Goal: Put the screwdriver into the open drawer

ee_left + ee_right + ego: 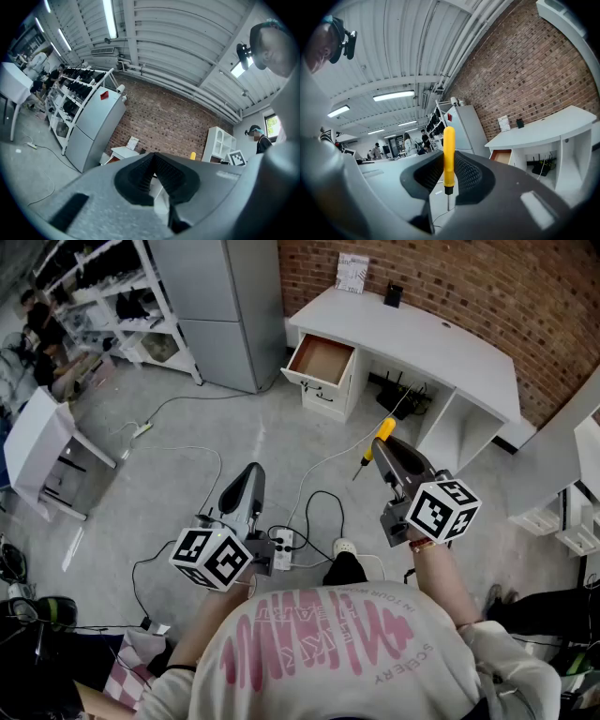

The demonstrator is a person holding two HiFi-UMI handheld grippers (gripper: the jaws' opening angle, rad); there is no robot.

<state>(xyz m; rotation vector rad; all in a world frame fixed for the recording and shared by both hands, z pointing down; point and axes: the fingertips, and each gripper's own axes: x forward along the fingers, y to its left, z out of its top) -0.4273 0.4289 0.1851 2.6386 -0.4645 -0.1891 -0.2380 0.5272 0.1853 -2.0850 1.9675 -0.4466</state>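
Both grippers are held out level over the grey floor point(187, 427) in the head view. The left gripper point(251, 472) has nothing in it. The right gripper point(386, 443) grips the screwdriver point(382, 430), whose yellow handle sticks up past the jaw tips while its thin shaft slants down to the left. Far ahead, a white desk point(441, 343) stands against the brick wall point(487, 287), and its open drawer point(321, 360) is pulled out at the desk's left end, well apart from the screwdriver. A tall grey cabinet point(220, 306) stands left of the desk, and a white power strip point(281, 549) lies on the floor near the person, between the two grippers.

In the left gripper view, the left gripper point(153, 157) has its jaws together at the tips, with nothing between the ribbed pads point(140, 176). Beyond them are the grey cabinet point(96, 126), the brick wall point(173, 122) and a corner of the desk point(123, 152).

In the right gripper view, the right gripper point(450, 164) is clamped on the screwdriver point(449, 145). The yellow handle stands upright between the dark pads point(466, 176), and the metal shaft hangs below it. To the right, further off, are the desk point(543, 129) and the open drawer point(502, 157).
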